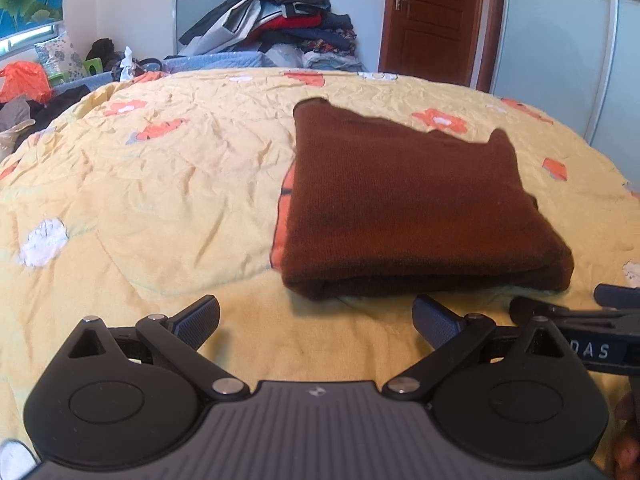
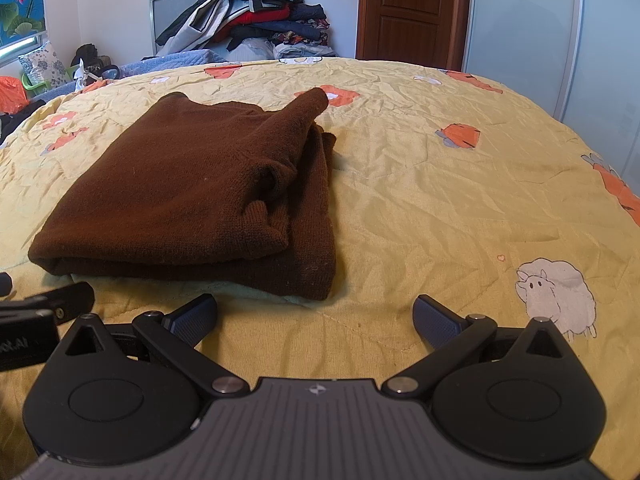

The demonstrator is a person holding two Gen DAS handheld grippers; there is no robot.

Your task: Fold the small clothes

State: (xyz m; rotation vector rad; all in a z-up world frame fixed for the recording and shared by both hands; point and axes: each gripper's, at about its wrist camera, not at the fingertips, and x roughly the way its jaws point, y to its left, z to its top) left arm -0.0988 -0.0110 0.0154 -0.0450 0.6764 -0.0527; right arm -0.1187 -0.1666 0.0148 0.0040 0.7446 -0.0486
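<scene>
A brown knitted sweater [image 1: 404, 200] lies folded into a thick rectangle on the yellow quilt [image 1: 160, 168]. In the right wrist view the sweater [image 2: 192, 192] sits ahead and to the left, with a folded sleeve on top and a cuff poking up at the far end. My left gripper [image 1: 316, 320] is open and empty, just short of the sweater's near edge. My right gripper [image 2: 314, 318] is open and empty, just short of the sweater's near right corner. The right gripper's fingers [image 1: 560, 312] show at the left view's right edge.
A pile of clothes [image 1: 280, 20] is stacked beyond the bed's far edge against the wall. A brown door [image 1: 432, 16] and a white sliding wardrobe [image 1: 560, 48] stand at the back right. Orange bags and clutter [image 1: 24, 84] lie off the bed's left side.
</scene>
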